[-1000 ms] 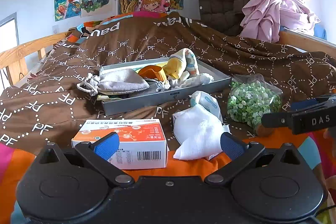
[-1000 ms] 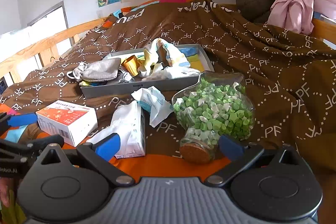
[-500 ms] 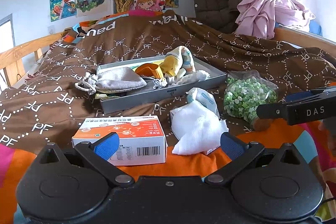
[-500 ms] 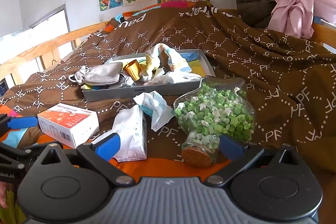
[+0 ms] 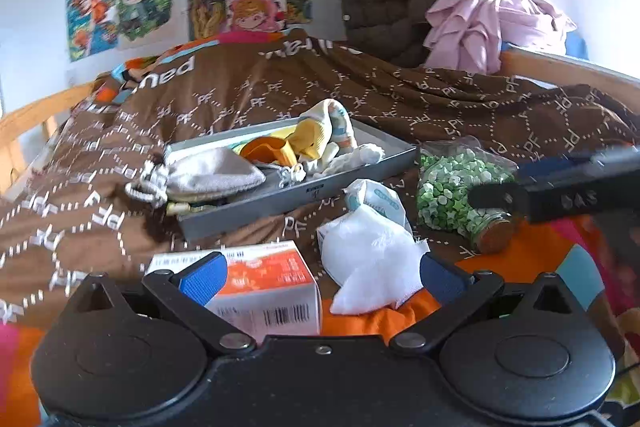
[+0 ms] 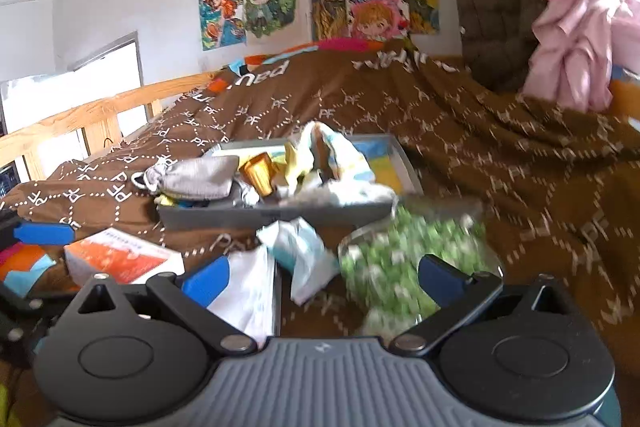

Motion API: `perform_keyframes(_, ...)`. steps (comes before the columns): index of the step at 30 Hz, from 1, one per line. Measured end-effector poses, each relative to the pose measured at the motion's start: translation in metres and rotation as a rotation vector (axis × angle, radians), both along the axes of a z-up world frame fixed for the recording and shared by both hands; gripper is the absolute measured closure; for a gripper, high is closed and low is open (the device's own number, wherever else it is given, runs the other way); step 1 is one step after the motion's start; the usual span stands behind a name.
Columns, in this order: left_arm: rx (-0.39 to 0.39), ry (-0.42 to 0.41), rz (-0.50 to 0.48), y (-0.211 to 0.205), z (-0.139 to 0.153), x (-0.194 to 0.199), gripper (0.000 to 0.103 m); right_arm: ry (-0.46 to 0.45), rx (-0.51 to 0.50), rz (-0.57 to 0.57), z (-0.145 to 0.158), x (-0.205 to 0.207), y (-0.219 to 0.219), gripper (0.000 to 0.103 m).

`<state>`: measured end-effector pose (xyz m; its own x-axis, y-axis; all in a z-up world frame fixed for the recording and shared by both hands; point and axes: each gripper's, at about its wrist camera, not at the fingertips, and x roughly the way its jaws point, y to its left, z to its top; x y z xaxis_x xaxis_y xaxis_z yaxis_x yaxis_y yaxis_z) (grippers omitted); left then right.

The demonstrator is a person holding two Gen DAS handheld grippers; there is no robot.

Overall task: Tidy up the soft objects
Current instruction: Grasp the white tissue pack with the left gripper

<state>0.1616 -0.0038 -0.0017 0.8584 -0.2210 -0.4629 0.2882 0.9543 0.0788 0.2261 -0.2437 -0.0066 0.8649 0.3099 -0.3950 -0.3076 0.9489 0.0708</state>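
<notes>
Bed scene with 2 hand-held grippers. The white tissue pack [image 5: 372,259] lies on the brown bedspread [image 5: 460,107], just ahead of the left hand-held gripper [image 5: 320,273] and slightly toward its right finger, long axis running roughly away from the camera. The grey tray [image 5: 304,193] of soft items sits beyond it. The left hand-held gripper is wide open and empty; the right hand-held gripper [image 6: 322,277] is likewise spread, holding nothing, over the jar of green stars [image 6: 400,267]. The left appears nearer the pack.
</notes>
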Motion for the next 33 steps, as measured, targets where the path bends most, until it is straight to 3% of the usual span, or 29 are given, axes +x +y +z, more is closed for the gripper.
perform_keyframes(8, 0.149, 0.085, -0.162, 0.005, 0.031, 0.028, 0.001, 0.018, 0.016, 0.03, -0.001, 0.046, 0.008, 0.0)
perform_keyframes(13, 0.152, 0.157, -0.197, 0.002, 0.043, 0.057, 0.001, 0.03, 0.008, 0.048, -0.008, 0.067, 0.014, 0.0)
perform_keyframes(27, 0.215, 0.25, -0.395, -0.048, -0.003, 0.097, 0.001, 0.028, 0.009, 0.124, -0.01, 0.081, 0.023, 0.006)
perform_keyframes(33, 0.215, 0.321, -0.41, -0.061, -0.021, 0.116, 0.01, 0.08, 0.0, 0.161, -0.018, 0.092, 0.039, 0.011)
